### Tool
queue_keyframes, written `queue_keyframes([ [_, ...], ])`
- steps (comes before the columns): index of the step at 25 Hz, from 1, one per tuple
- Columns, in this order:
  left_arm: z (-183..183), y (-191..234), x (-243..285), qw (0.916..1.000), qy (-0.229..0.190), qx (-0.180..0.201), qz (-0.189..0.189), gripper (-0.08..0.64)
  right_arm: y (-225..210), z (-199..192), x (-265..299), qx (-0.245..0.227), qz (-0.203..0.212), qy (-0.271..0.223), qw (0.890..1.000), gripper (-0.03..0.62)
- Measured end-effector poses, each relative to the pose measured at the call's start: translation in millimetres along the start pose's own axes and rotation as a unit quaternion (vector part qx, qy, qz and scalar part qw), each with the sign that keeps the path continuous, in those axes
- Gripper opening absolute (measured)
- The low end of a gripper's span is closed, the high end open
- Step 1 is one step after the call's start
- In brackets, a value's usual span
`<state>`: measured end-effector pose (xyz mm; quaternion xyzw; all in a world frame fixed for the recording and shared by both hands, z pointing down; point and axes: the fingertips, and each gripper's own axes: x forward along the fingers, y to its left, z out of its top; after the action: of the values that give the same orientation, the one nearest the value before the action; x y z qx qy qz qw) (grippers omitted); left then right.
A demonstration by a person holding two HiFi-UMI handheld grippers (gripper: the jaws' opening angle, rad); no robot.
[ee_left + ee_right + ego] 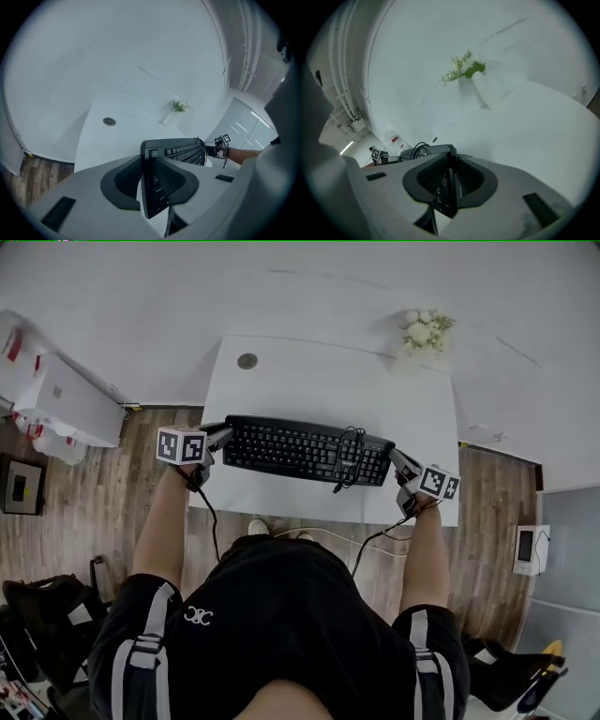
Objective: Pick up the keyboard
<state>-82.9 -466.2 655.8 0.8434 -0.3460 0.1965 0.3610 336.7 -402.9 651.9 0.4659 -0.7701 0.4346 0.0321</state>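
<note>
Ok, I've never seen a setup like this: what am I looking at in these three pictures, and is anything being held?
No robot here: a person holds a two-jaw hand-held gripper in each hand. The wide picture comes from a camera on the person's head, looking down; the left hand-held gripper shows at its left, the right hand-held gripper at its right. The other two pictures come from cameras riding on each gripper, looking along its jaws. Below is a white table with flowers at a far corner. Each gripper is shut on one end of the black keyboard, which seems lifted off the table; its cable lies coiled on top.
</note>
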Motion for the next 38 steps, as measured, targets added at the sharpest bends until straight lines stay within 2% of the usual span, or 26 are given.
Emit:
queue_keyframes([
  [4, 51, -26, -8, 0.9976, -0.056, 0.042, -0.004, 0.1, 18, 43, -23, -0.044, -0.003, -0.061, 0.997, 0.06],
  [7, 88, -45, -15, 0.9929, -0.095, 0.071, -0.009, 0.1, 36, 80, -44, -0.081, -0.005, -0.107, 0.991, 0.06],
  [12, 144, -77, -29, 0.9816, -0.157, 0.107, -0.024, 0.1, 65, 141, -82, -0.131, -0.002, -0.175, 0.976, 0.06],
  [17, 191, -105, -38, 0.9683, -0.205, 0.14, -0.03, 0.1, 89, 190, -109, -0.177, 0.0, -0.203, 0.963, 0.06],
  [25, 245, -148, -77, 0.9448, -0.267, 0.186, -0.04, 0.1, 131, 235, -151, -0.211, 0.011, -0.26, 0.942, 0.06],
  [29, 268, -163, -93, 0.9341, -0.292, 0.202, -0.04, 0.1, 145, 252, -161, -0.222, 0.017, -0.272, 0.936, 0.06],
  [32, 274, -168, -96, 0.9311, -0.298, 0.206, -0.041, 0.1, 147, 257, -167, -0.218, 0.019, -0.283, 0.934, 0.06],
  [38, 269, -170, -89, 0.935, -0.286, 0.205, -0.045, 0.1, 142, 252, -171, -0.209, 0.012, -0.288, 0.935, 0.058],
])
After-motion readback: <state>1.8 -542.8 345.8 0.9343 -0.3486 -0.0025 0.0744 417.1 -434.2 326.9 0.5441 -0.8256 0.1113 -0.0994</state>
